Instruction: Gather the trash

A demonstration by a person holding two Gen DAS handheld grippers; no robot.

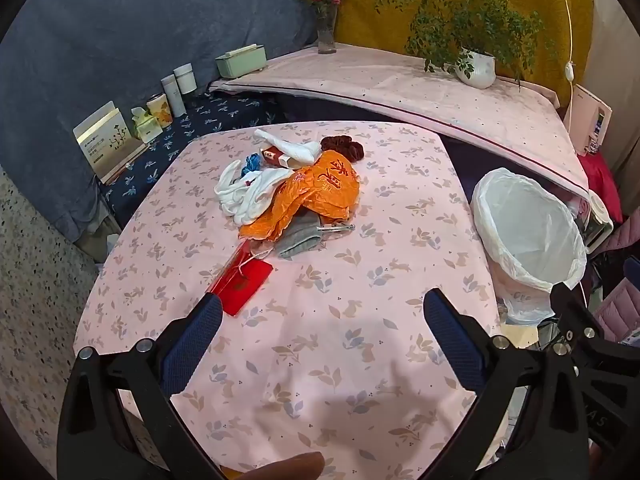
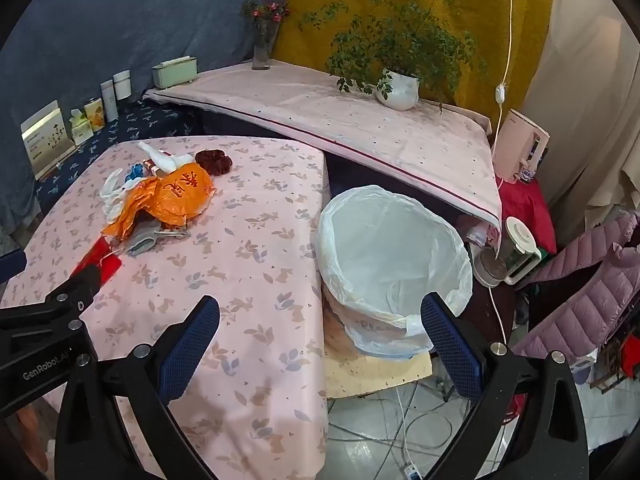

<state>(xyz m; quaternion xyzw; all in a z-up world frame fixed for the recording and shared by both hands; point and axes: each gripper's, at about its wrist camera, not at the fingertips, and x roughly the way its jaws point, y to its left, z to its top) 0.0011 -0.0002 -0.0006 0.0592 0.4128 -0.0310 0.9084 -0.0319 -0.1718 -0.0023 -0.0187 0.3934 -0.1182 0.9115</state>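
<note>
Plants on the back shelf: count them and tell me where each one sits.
2. A flower vase stands at the shelf's far corner, where the blue and yellow cloths meet. A leafy plant in a white pot sits further right along the shelf. None seem hidden.

pink leaf-print tablecloth (image 1: 360, 360), orange bag (image 1: 320, 196) w/ red print, red envelope (image 1: 244, 284), white bin liner (image 2: 384, 248).

Right claw (image 2: 320, 326) open; lined bin (image 2: 394, 256) beside table (image 2: 256, 280).
</note>
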